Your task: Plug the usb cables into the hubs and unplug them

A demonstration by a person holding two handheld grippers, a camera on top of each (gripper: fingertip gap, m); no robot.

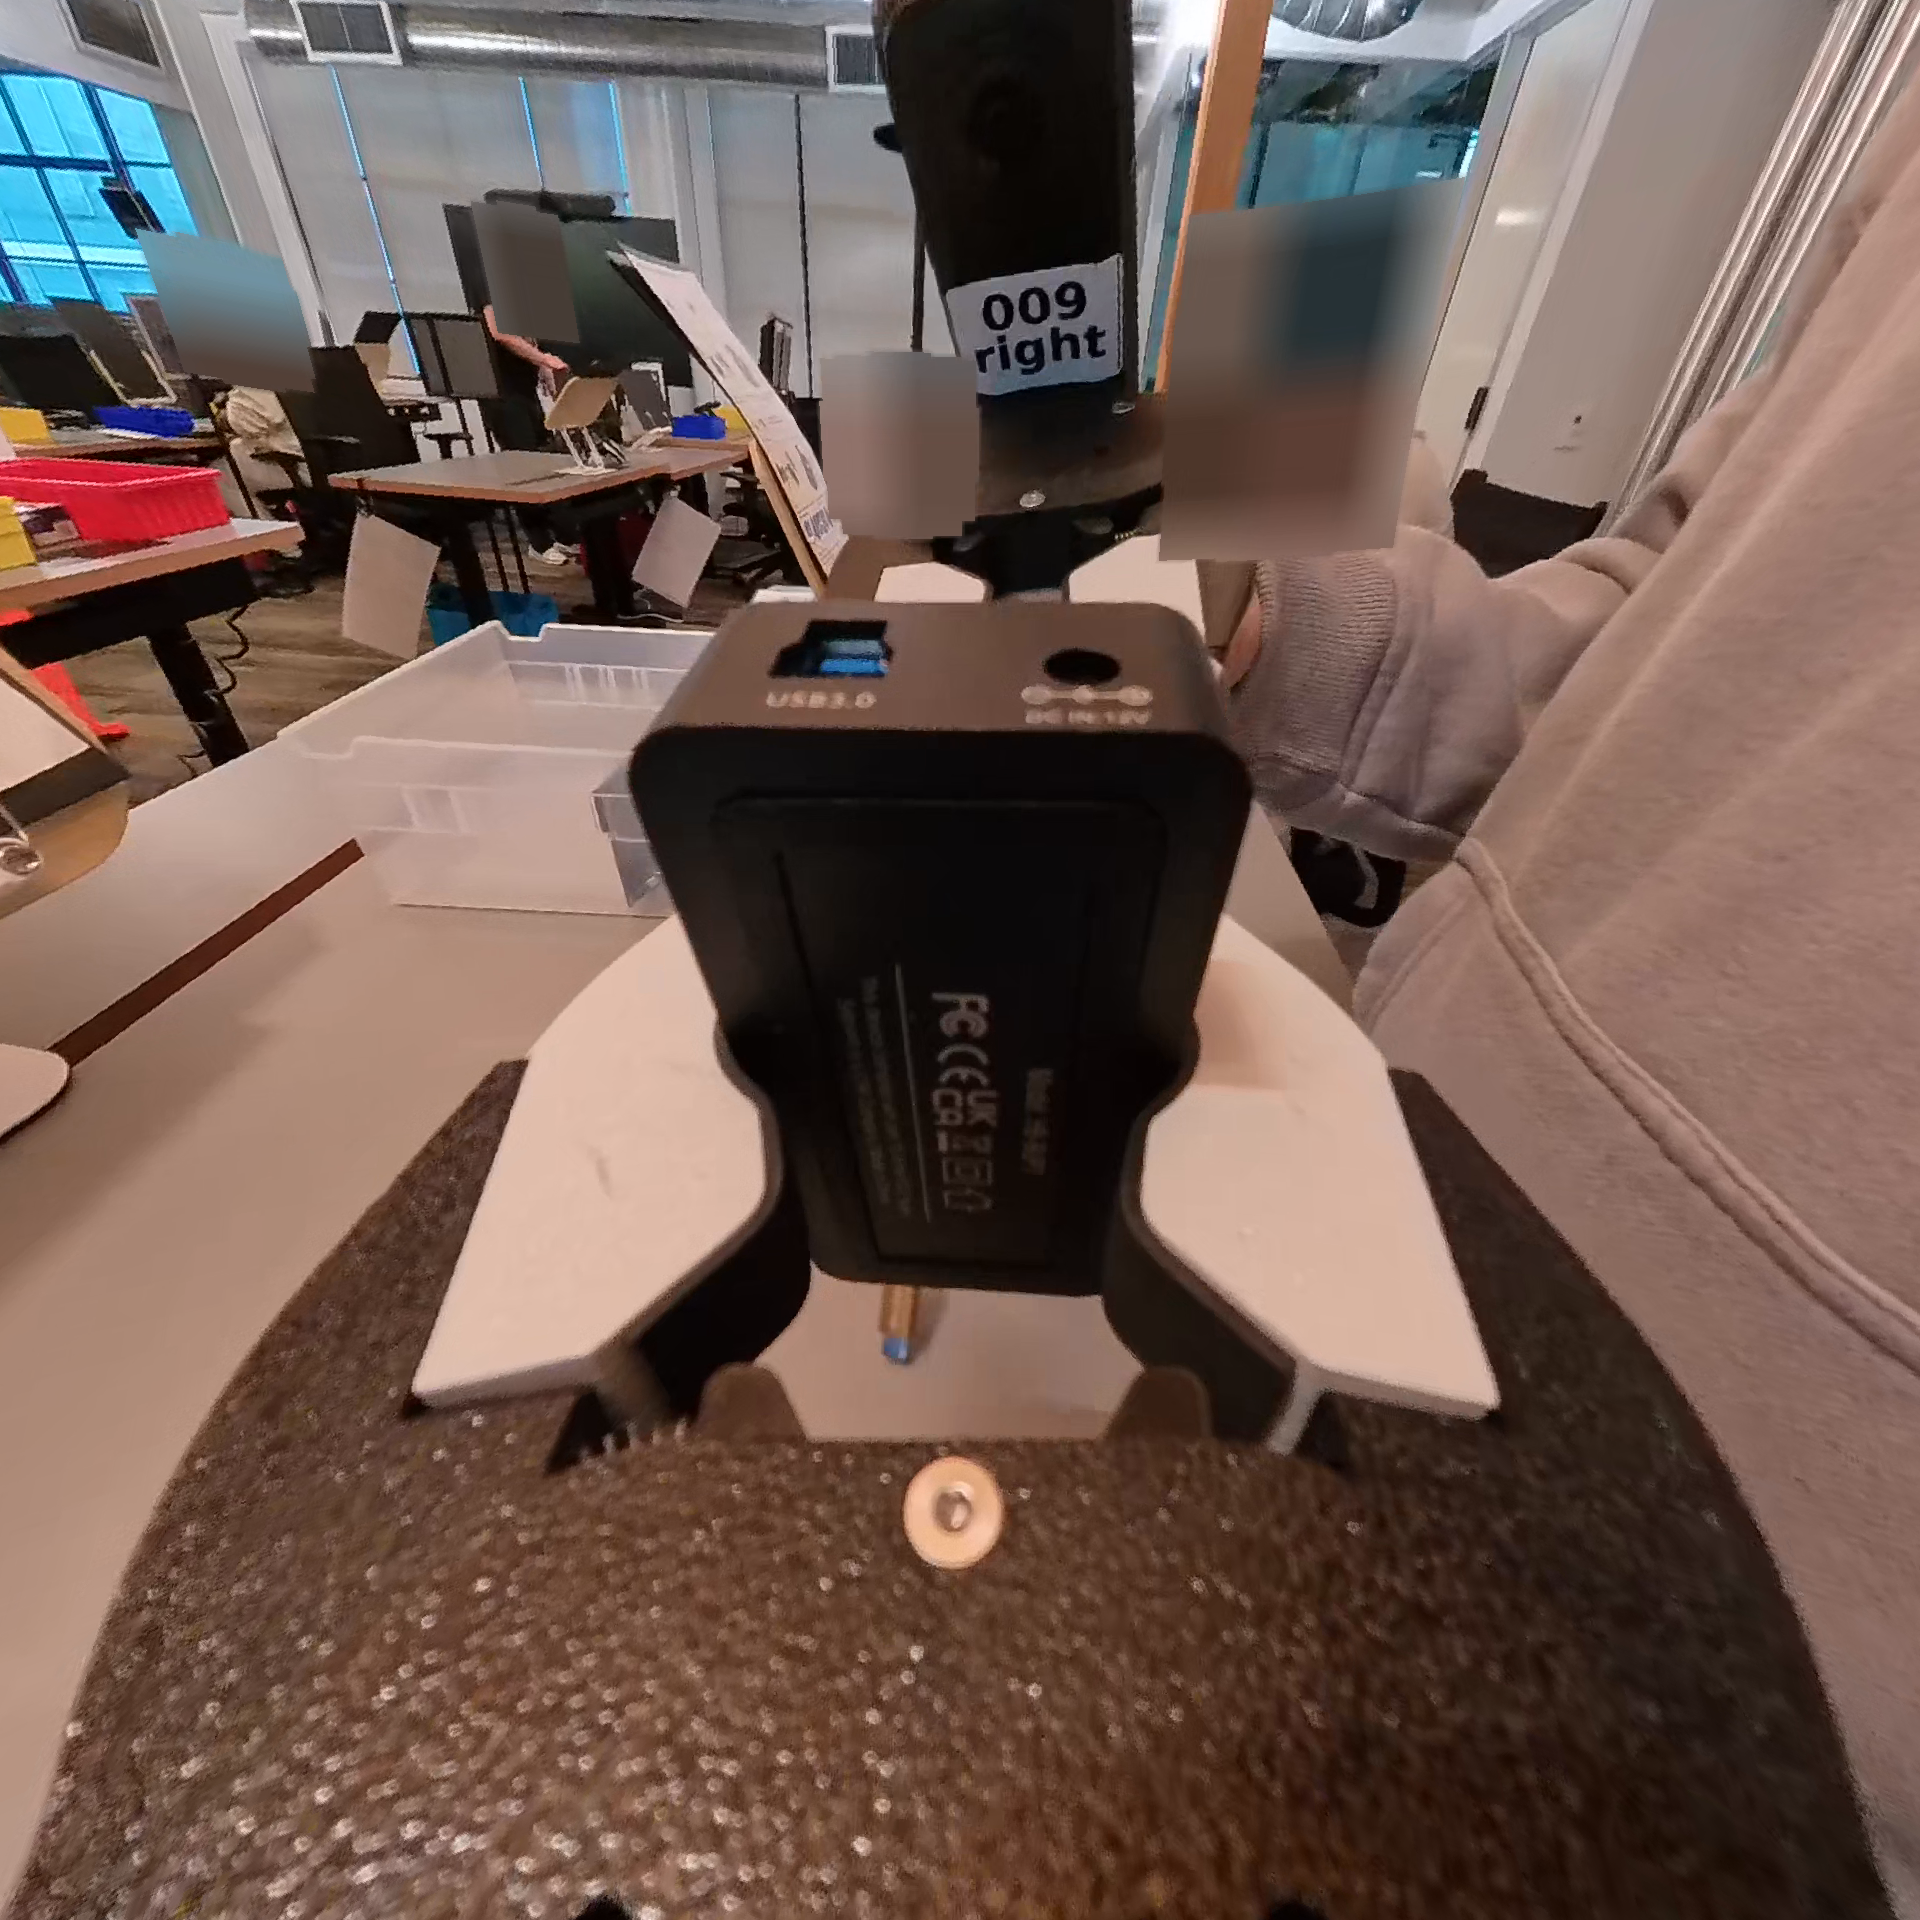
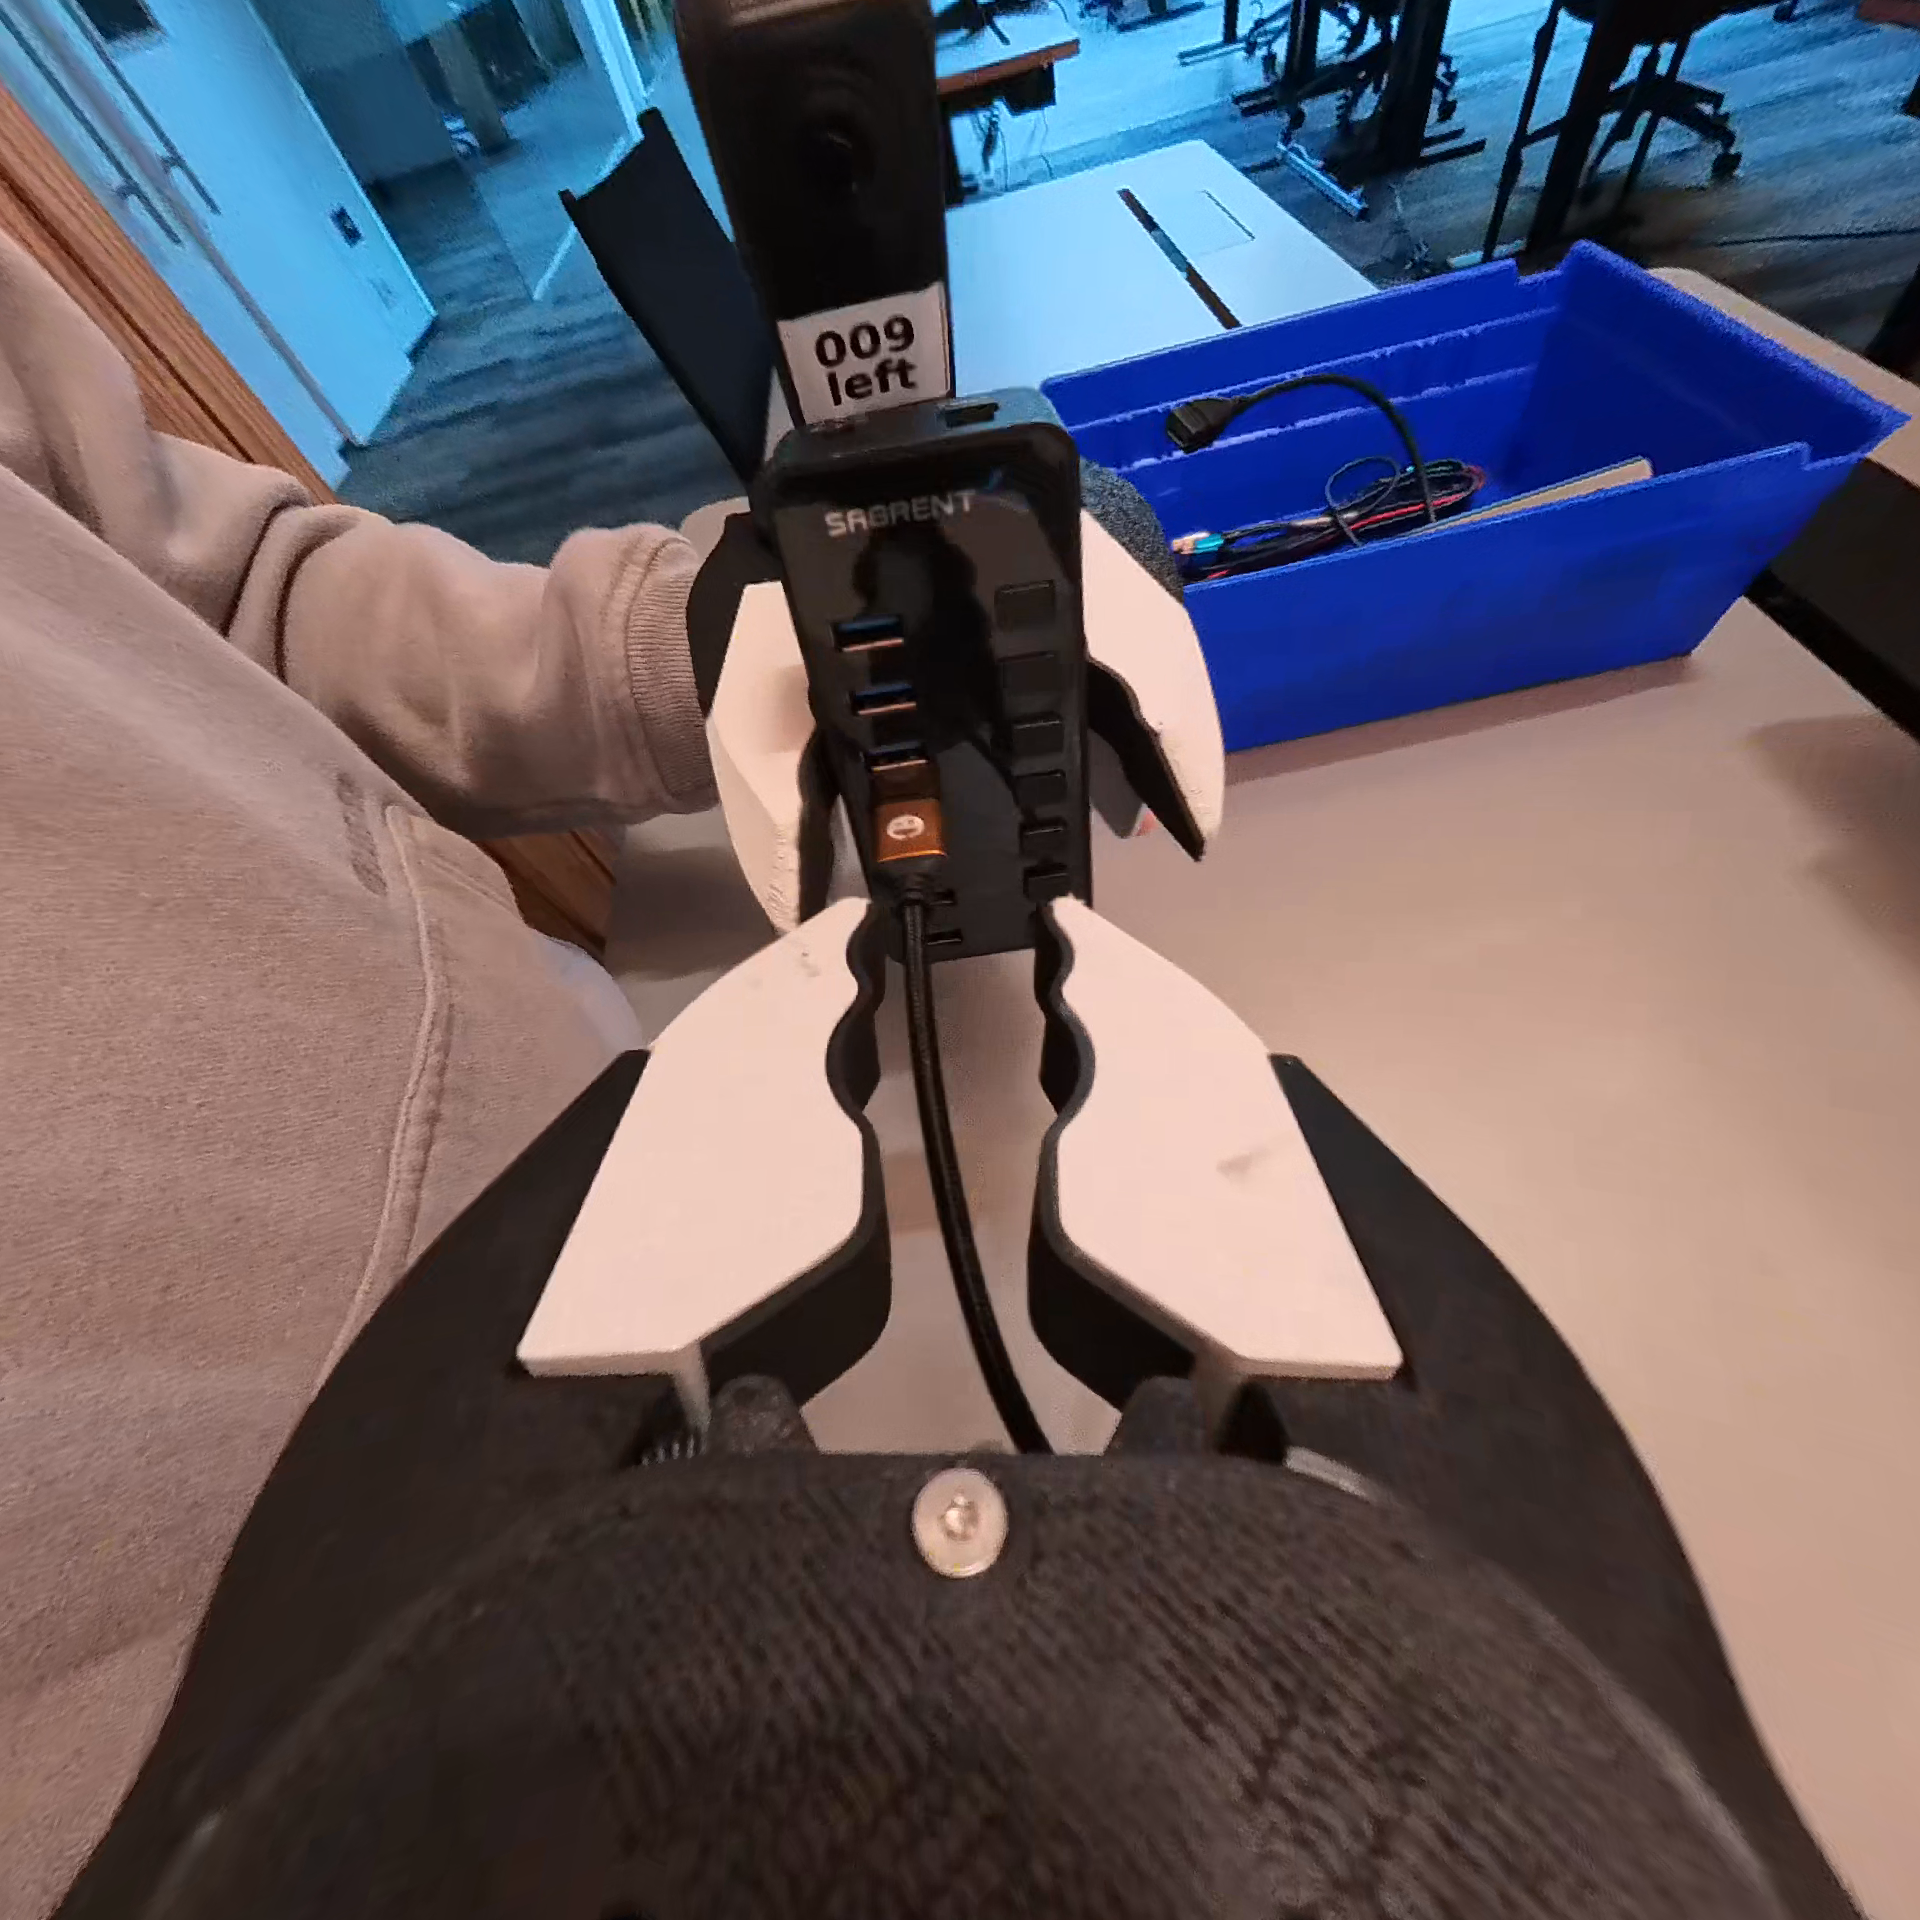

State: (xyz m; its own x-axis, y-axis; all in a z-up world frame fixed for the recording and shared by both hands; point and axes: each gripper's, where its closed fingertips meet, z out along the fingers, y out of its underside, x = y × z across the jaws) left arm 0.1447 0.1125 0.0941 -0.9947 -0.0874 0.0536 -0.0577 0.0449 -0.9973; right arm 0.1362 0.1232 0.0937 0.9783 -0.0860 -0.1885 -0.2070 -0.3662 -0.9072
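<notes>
My left gripper (image 1: 940,1049) is shut on a black USB hub (image 1: 935,935) and holds it upright above the table, its labelled back towards the left wrist camera. In the right wrist view the hub's port side (image 2: 935,665) faces me, clamped between the left gripper's white fingers (image 2: 1153,675). An orange USB plug (image 2: 906,826) sits in one of the hub's ports. Its black braided cable (image 2: 956,1174) runs back between the fingers of my right gripper (image 2: 956,920), which is open just below the hub and touches neither.
A blue bin (image 2: 1455,644) with several loose cables stands at the back right of the grey table (image 2: 1455,1039). A clear plastic bin (image 1: 499,748) stands beyond the hub. The person's beige sleeve (image 2: 468,665) and body are close alongside.
</notes>
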